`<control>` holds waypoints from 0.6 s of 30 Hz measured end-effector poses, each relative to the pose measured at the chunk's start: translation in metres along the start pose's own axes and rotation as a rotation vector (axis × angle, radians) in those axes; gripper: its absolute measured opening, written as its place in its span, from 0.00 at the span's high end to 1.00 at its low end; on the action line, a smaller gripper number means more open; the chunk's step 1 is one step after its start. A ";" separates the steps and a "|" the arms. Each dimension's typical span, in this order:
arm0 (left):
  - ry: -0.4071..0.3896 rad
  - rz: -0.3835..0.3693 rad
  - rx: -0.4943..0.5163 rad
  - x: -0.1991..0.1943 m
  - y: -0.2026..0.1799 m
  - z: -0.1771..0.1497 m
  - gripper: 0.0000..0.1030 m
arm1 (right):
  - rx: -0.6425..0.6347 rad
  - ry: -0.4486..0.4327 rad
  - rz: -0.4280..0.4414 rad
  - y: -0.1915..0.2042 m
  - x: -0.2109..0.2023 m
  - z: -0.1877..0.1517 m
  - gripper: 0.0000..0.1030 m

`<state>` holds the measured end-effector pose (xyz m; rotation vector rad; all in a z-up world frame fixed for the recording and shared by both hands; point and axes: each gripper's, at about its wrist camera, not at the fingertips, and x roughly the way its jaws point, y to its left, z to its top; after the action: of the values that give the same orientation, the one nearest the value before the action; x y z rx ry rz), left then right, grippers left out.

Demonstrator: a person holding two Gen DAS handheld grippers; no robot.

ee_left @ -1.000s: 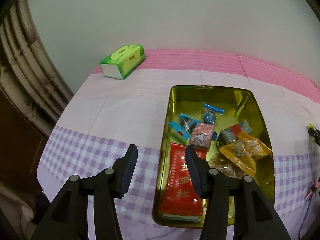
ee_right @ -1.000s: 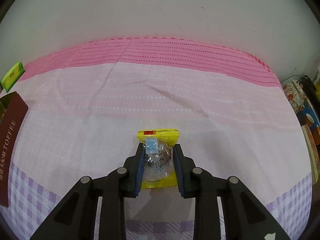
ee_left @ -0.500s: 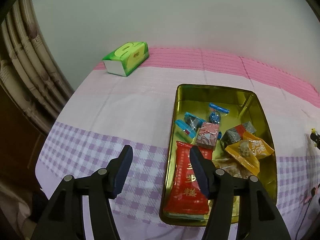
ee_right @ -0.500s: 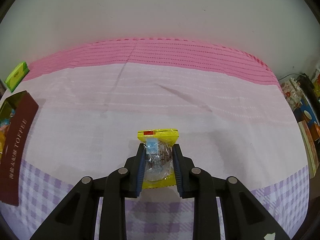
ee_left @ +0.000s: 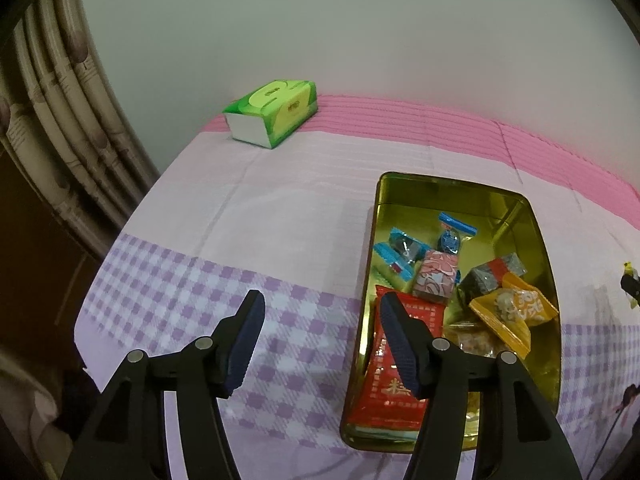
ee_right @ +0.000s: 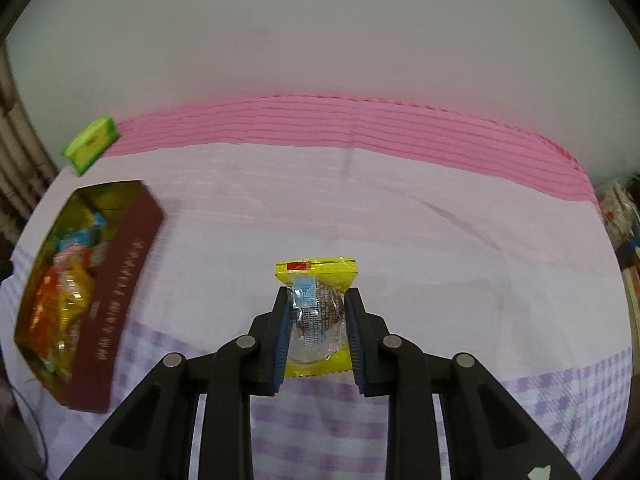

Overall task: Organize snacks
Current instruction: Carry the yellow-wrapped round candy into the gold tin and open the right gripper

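A gold tin (ee_left: 536, 232) holds several wrapped snacks, among them a red packet (ee_left: 394, 376), orange packets (ee_left: 512, 312) and blue candies (ee_left: 404, 248). My left gripper (ee_left: 320, 316) is open and empty, hovering over the tin's left edge. My right gripper (ee_right: 316, 312) is shut on a yellow-edged clear snack packet (ee_right: 316, 308), held above the cloth. In the right wrist view the tin (ee_right: 120, 304) lies at the far left, showing its maroon side.
A green tissue pack (ee_left: 272, 112) sits at the table's back left corner; it also shows in the right wrist view (ee_right: 90, 144). A curtain (ee_left: 60, 120) hangs left of the table. Boxes and clutter (ee_right: 624, 232) stand past the right edge.
My right gripper has carried the yellow packet leftward, bringing the tin into its view. My left gripper has drifted back and left, staying open.
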<state>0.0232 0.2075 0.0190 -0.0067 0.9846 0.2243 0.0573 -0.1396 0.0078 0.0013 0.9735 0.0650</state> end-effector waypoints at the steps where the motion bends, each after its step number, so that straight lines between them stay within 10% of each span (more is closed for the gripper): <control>1: 0.001 0.002 -0.003 0.000 0.001 0.000 0.41 | -0.011 -0.002 0.015 0.007 -0.002 0.001 0.77; 18: 0.023 0.051 -0.050 0.004 0.017 0.002 0.41 | -0.152 -0.002 0.233 0.114 -0.030 0.005 0.77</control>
<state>0.0241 0.2252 0.0184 -0.0300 1.0028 0.2958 0.0381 -0.0276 0.0387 -0.0248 0.9610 0.3525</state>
